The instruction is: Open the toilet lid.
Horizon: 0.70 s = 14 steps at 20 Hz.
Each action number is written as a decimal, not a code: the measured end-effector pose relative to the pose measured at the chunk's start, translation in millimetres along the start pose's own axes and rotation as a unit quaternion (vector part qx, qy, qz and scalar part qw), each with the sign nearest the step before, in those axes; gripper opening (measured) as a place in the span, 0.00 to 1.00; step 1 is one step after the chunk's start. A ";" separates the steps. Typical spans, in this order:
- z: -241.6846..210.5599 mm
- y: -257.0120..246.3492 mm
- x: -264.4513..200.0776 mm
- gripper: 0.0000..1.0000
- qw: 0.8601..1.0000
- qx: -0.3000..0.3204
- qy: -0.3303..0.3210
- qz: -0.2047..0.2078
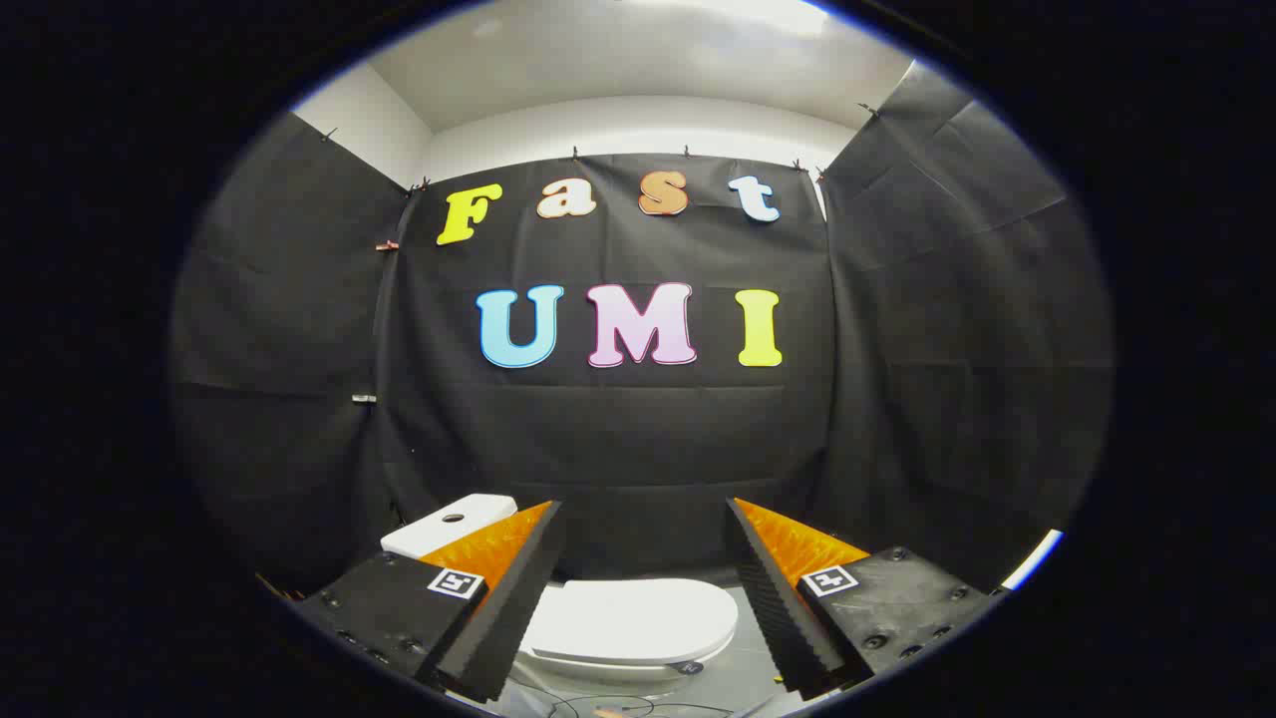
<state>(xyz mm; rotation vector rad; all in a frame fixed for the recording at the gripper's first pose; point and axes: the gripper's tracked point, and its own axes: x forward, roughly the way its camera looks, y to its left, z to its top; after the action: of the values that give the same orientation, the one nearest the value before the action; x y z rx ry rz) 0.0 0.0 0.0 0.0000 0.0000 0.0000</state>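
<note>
The toilet lid (630, 620) is white and lies closed, flat on the bowl, low between the two fingers and a little beyond them. The gripper (643, 519) hangs above it with its fingers (518, 583) wide apart, touching nothing. To the far left, behind the left finger, stands the white cistern (449, 521) with a round button on top. Some thin cables (598, 706) lie on the grey floor (743, 670) near the bowl.

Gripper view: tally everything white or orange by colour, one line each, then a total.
White: 2, the closed toilet lid between the fingers and the tank behind the left finger.
Orange: 2, the finger pads of the open gripper.
Total: 4
</note>
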 end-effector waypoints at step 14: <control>5.1 2.5 -2.8 1.00 1.000 -0.010 -0.008 -0.011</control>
<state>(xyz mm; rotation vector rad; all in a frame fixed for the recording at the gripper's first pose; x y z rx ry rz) -2.8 2.5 5.1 -0.0192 -0.0162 -0.0215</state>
